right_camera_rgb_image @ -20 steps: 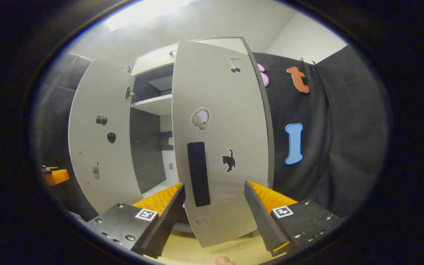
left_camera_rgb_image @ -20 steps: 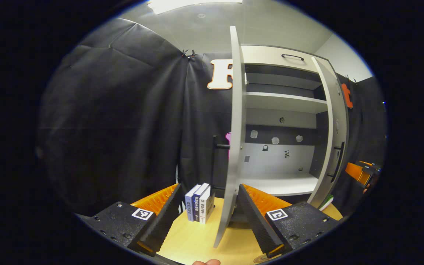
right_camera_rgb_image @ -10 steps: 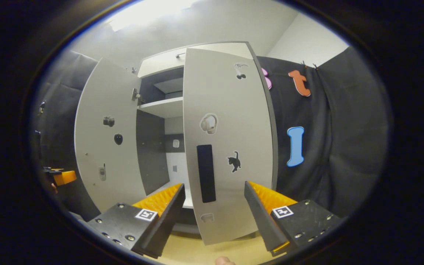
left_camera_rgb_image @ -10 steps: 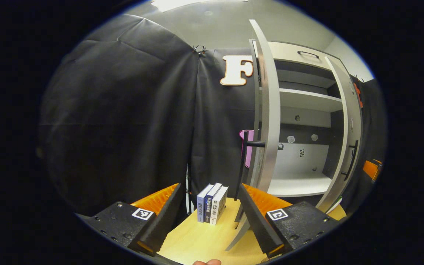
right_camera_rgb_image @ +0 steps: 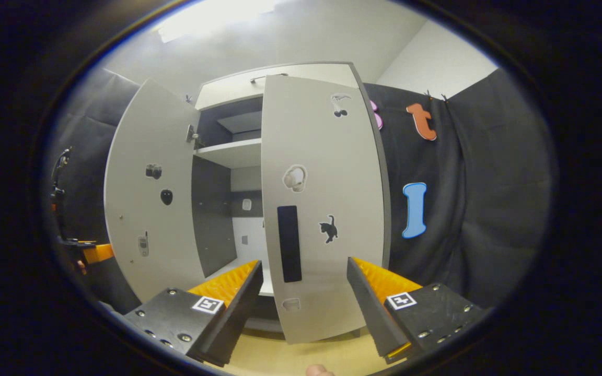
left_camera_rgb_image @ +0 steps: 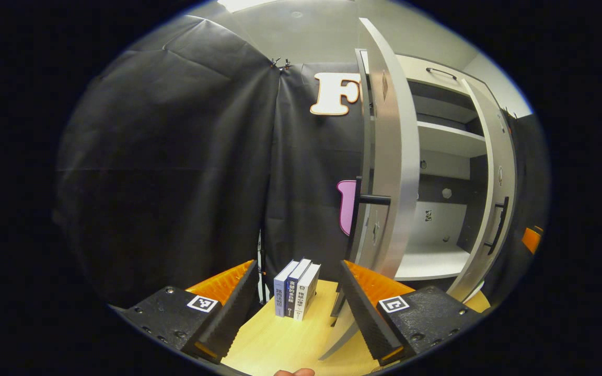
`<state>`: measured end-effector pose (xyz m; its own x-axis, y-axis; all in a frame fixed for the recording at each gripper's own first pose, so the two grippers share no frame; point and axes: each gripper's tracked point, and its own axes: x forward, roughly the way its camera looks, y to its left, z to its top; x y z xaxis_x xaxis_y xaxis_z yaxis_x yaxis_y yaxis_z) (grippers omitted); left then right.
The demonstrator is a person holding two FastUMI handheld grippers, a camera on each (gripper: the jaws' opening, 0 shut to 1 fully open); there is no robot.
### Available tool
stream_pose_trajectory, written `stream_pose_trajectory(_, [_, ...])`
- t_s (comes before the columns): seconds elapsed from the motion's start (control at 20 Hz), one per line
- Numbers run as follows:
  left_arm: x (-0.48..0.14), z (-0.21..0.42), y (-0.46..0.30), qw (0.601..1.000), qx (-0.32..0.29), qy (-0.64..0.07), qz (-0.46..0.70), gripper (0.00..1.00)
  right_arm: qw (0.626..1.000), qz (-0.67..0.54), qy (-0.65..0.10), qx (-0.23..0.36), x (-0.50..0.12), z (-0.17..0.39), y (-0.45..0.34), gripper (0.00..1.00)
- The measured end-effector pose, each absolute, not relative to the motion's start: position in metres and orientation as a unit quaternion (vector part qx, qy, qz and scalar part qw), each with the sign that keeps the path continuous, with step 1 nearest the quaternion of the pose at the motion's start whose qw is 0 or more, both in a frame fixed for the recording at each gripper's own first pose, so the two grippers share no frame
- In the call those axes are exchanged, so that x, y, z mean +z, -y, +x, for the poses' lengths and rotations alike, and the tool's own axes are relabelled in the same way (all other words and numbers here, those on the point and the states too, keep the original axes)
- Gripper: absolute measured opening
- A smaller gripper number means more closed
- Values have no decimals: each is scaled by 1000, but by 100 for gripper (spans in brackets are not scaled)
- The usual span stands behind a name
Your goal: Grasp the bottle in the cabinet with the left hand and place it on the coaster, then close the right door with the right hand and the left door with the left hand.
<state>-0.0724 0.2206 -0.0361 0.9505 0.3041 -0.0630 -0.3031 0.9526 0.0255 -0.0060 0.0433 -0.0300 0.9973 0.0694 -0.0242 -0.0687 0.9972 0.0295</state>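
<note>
Left gripper view: left gripper (left_camera_rgb_image: 298,308) spread wide over the wooden table (left_camera_rgb_image: 280,344), nothing between the fingers. Three books (left_camera_rgb_image: 297,288) upright on the table just beyond, near the black cloth wall (left_camera_rgb_image: 175,156). Left door (left_camera_rgb_image: 391,172) seen almost edge-on, ajar, right of the books, black handle (left_camera_rgb_image: 359,219) on its outer face, lower edge cut off behind the right finger. Beyond it, cabinet (left_camera_rgb_image: 437,156) interior with a white shelf (left_camera_rgb_image: 450,138) and white floor; right door (left_camera_rgb_image: 497,193) partly open on the far right. Orange bit of the other gripper at far right edge, too small to read.

Right gripper view: right gripper (right_camera_rgb_image: 303,303) also spread wide, holding nothing, facing the right door's (right_camera_rgb_image: 322,209) outer face with stickers and black handle (right_camera_rgb_image: 289,243); contact with it hard to make out. Bottle and coaster: cannot tell where.
</note>
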Motion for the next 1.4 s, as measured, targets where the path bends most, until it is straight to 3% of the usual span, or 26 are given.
stream_pose_trajectory(0.1, [-36, -73, -224, 988, 152, -33, 7, 96, 999, 13, -14, 31, -31, -6, -42, 98])
stream_pose_trajectory(0.15, [-37, -72, -223, 988, 149, -33, 7, 92, 999, 13, -14, 28, -32, -6, -42, 98])
stream_pose_trajectory(0.3, [-39, -72, -221, 989, 141, -38, 4, 96, 999, 11, -17, 27, -34, -6, -44, 98])
stream_pose_trajectory(0.4, [-38, -72, -222, 989, 143, -39, 1, 92, 1000, 9, -15, 26, -35, -8, -43, 92])
stream_pose_trajectory(0.55, [-38, -73, -222, 988, 151, -39, 0, 95, 1000, 5, -16, 25, -37, -8, -41, 93])
stream_pose_trajectory(0.7, [-35, -73, -220, 987, 155, -39, -3, 91, 1000, 10, -16, 24, -36, -7, -36, 93])
stream_pose_trajectory(0.75, [-34, -73, -219, 988, 151, -37, -8, 92, 1000, 11, -15, 24, -36, -7, -34, 98])
stream_pose_trajectory(0.8, [-33, -72, -214, 989, 142, -36, -15, 92, 1000, 12, -15, 23, -37, -7, -32, 93])
stream_pose_trajectory(0.85, [-29, -75, -213, 989, 143, -36, -18, 95, 1000, 12, -15, 23, -36, -7, -31, 93])
stream_pose_trajectory(0.9, [-26, -76, -216, 989, 145, -36, -9, 92, 1000, 13, -16, 23, -37, -7, -29, 93])
stream_pose_trajectory(1.0, [-26, -73, -211, 989, 146, -34, 6, 95, 999, 15, -16, 23, -37, -7, -25, 93])
stream_pose_trajectory(1.05, [-27, -71, -210, 989, 143, -33, 13, 91, 999, 15, -17, 23, -37, -7, -23, 98])
stream_pose_trajectory(1.1, [-26, -71, -207, 990, 133, -30, 21, 96, 999, 16, -17, 23, -38, -8, -21, 93])
stream_pose_trajectory(1.15, [-27, -71, -204, 991, 122, -34, 31, 95, 999, 17, -17, 24, -38, -9, -21, 98])
stream_pose_trajectory(1.25, [-34, -69, -202, 992, 110, -44, 44, 89, 999, 18, -18, 23, -41, -10, -18, 93])
stream_pose_trajectory(1.4, [-34, -68, -199, 993, 108, -47, 26, 92, 999, 21, -17, 22, -40, -13, -14, 93])
